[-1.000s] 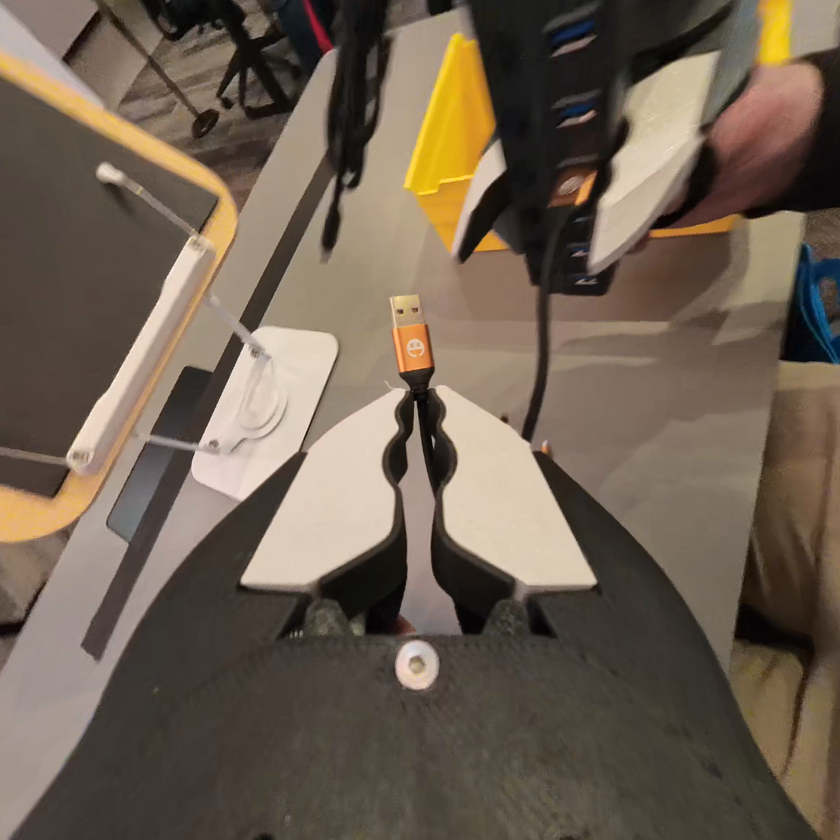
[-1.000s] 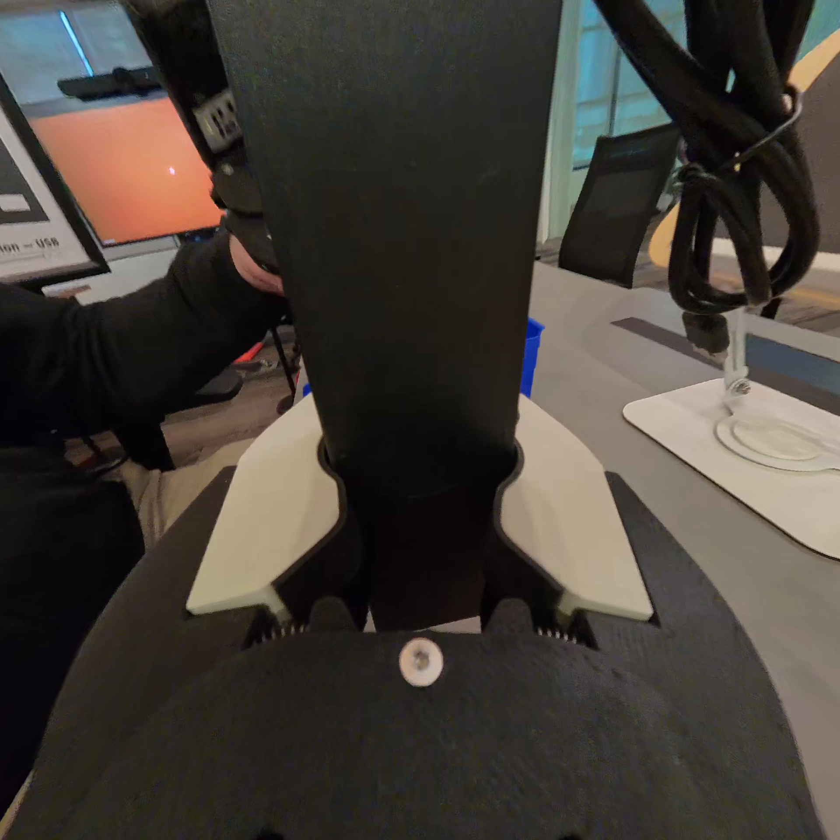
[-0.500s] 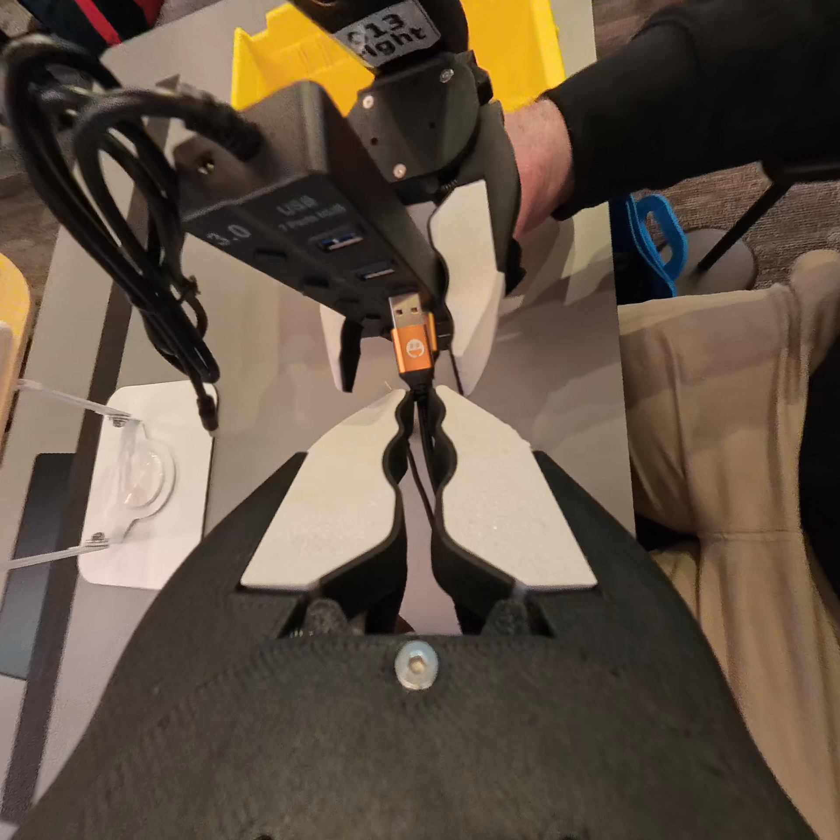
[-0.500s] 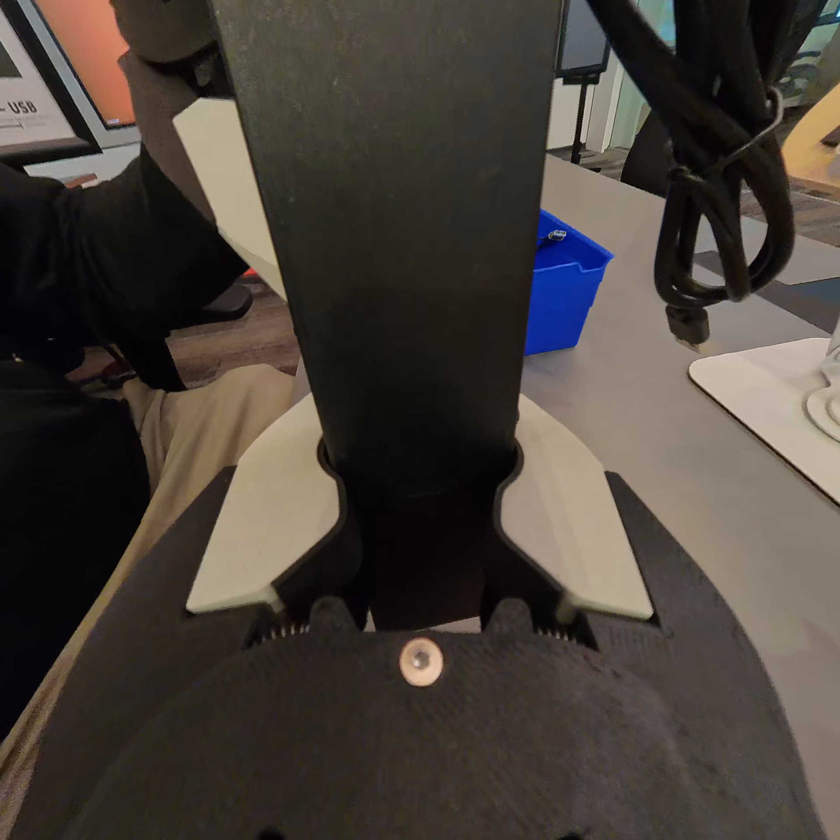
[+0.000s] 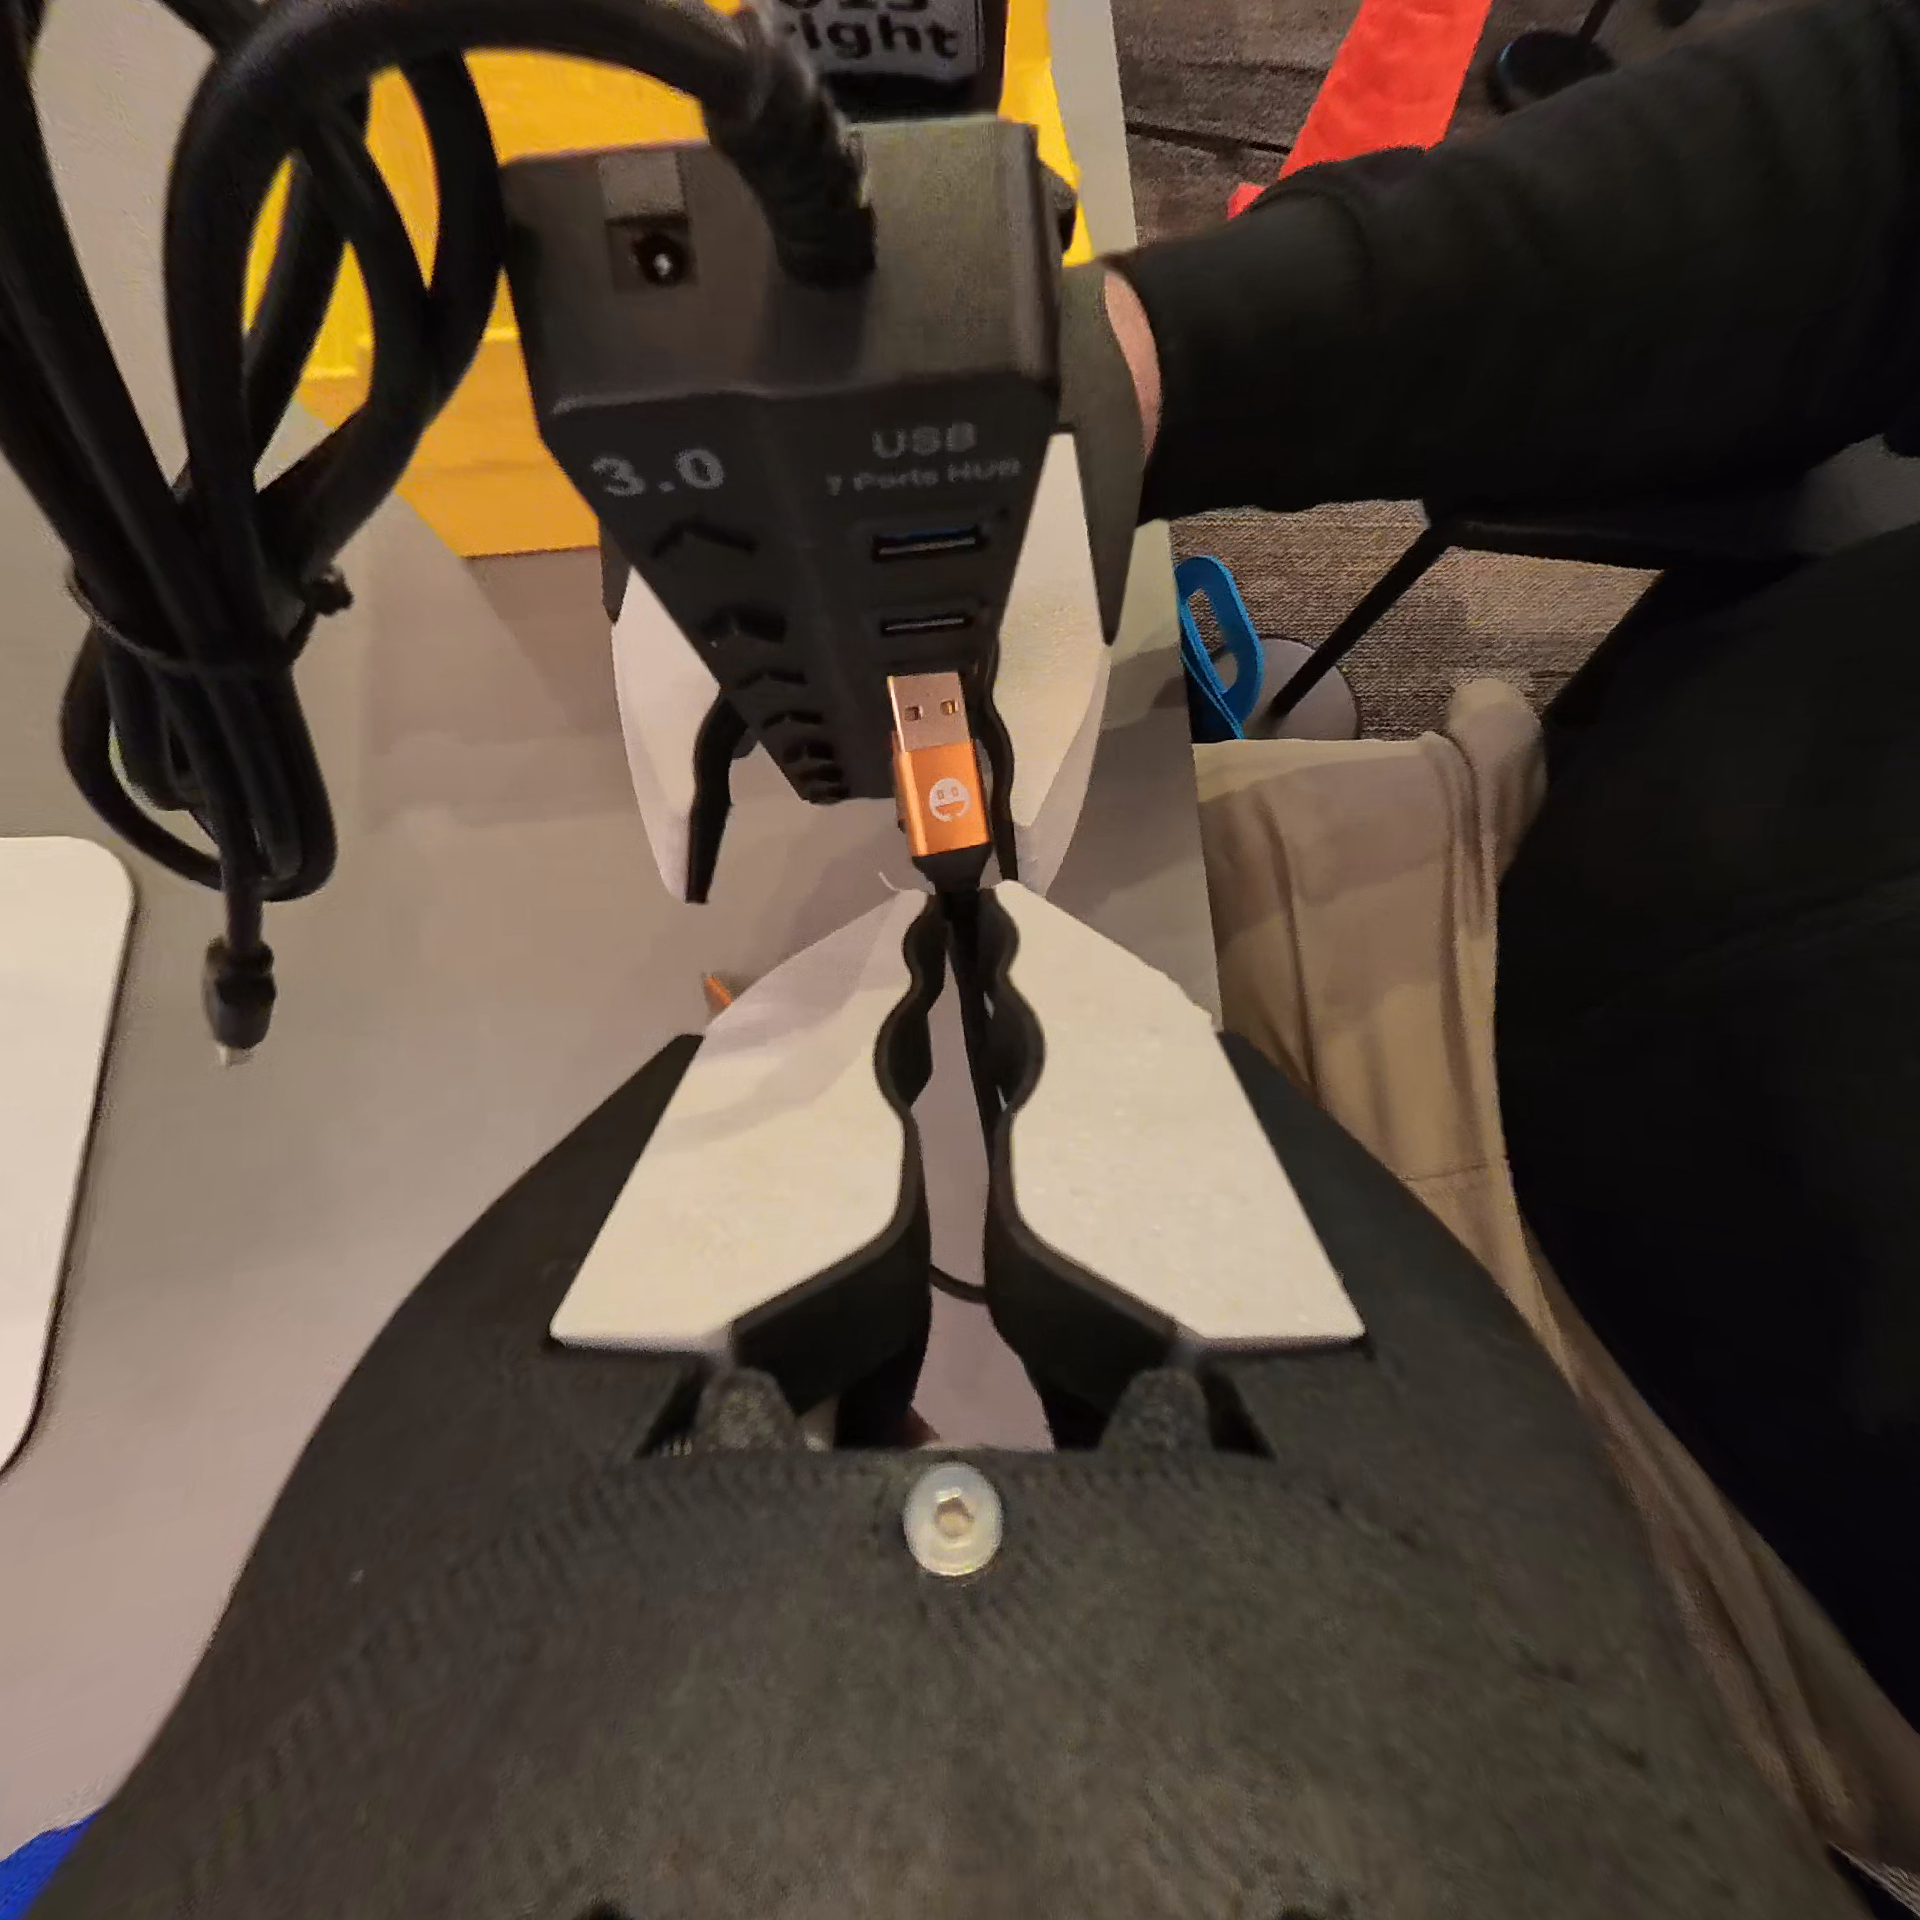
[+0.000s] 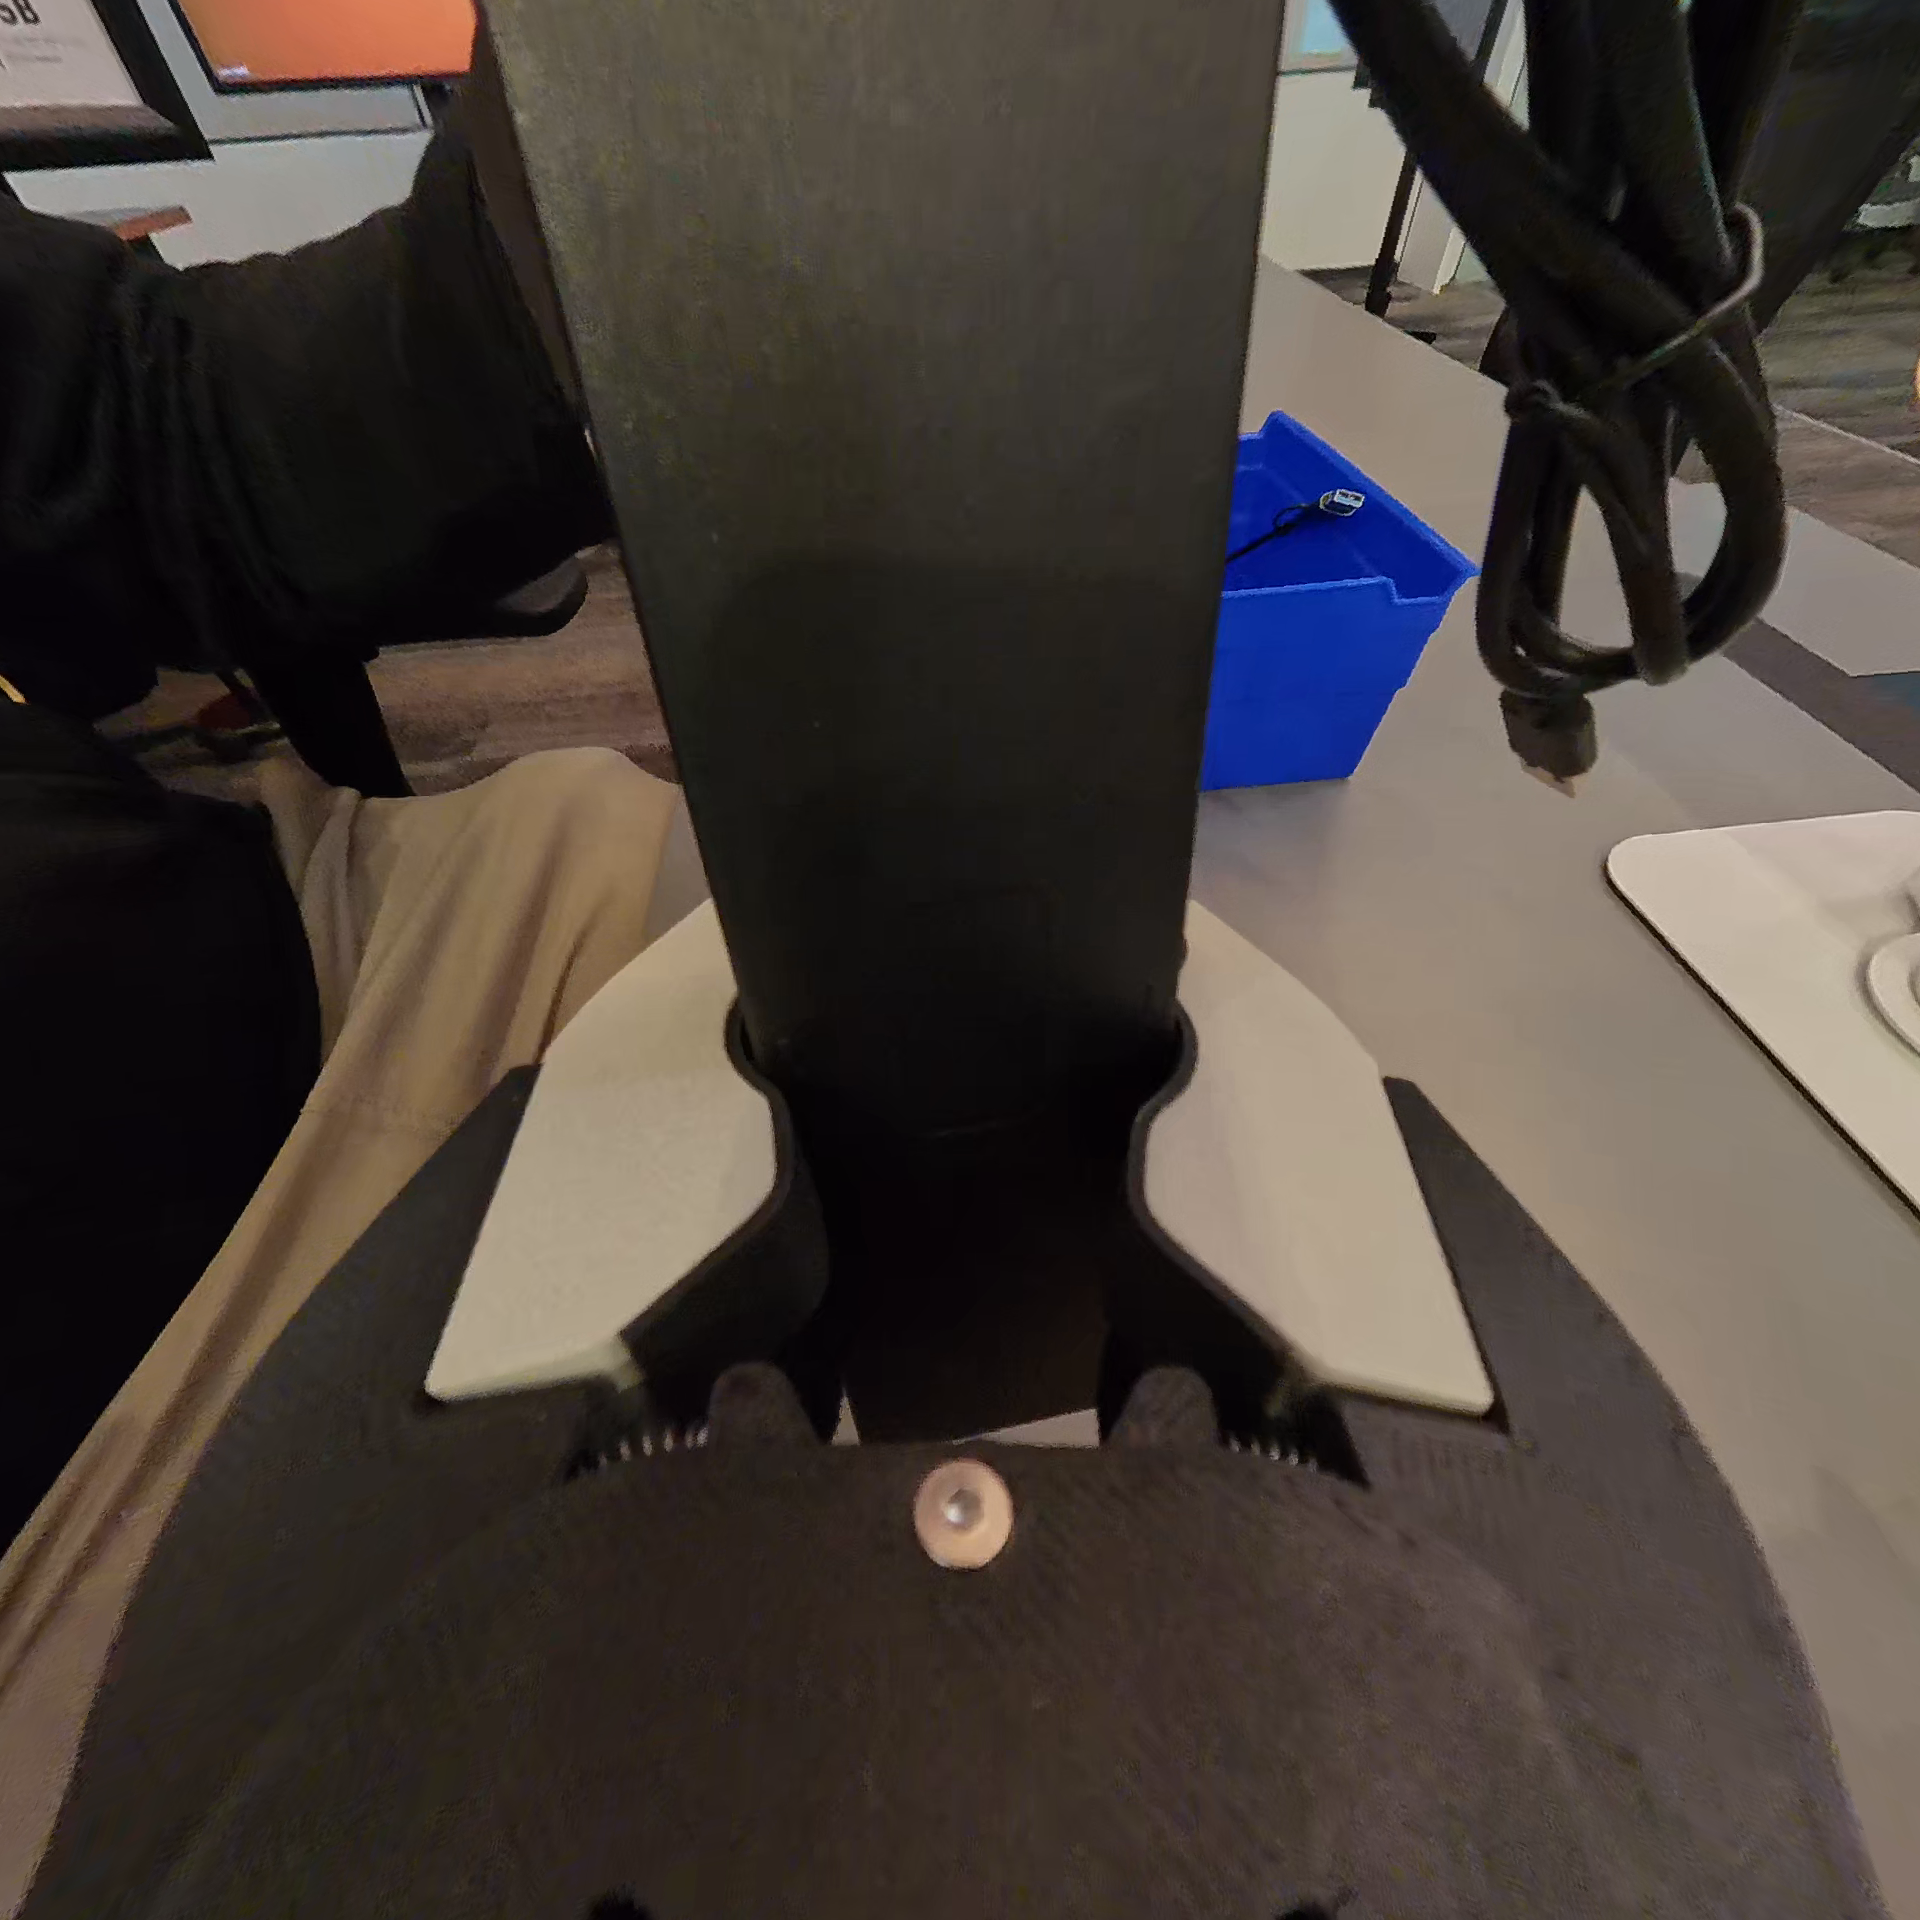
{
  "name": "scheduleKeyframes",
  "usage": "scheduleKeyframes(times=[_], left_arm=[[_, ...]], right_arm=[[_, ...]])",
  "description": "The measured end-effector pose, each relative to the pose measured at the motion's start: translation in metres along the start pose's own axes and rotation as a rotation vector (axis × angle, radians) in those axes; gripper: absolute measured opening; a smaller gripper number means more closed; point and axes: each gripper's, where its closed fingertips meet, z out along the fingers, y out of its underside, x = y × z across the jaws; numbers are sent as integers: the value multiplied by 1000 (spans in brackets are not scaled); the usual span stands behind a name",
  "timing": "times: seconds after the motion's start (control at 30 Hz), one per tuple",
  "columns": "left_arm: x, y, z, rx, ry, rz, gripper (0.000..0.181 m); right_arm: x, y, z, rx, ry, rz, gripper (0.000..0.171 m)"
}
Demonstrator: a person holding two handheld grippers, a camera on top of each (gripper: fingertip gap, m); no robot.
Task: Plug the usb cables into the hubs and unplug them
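both grippers level, plug facing hub.

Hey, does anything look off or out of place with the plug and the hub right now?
The orange USB plug tilts slightly off the port line of the black hub. The hub's bundled black cable dangles loose beside it.

USB plug sits just before the hub, cable bundle hanging left.
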Motion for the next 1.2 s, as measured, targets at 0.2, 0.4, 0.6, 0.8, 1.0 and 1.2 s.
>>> scheduleKeyframes(times=[0.2, 0.4, 0.6, 0.8, 1.0, 1.2], left_arm=[[5, 4, 4, -3, 55, -28, 6], [5, -1, 0, 21, 49, -35, 6], [5, -5, 0, 25, 23, -28, 6], [3, -2, -1, 15, 17, -34, 6], [1, 2, -3, -19, -12, -26, 5], [-2, 2, 1, -9, -22, -24, 5]], right_arm=[[-7, 3, 3, -31, -32, -19, 67], [-9, 5, 1, -60, -43, -14, 67], [-8, 7, 0, -87, -47, -1, 68], [-7, 12, 1, -151, -24, -12, 67], [-8, 22, 5, -226, -10, -26, 67], [-6, 25, 4, -249, -6, -16, 67]])
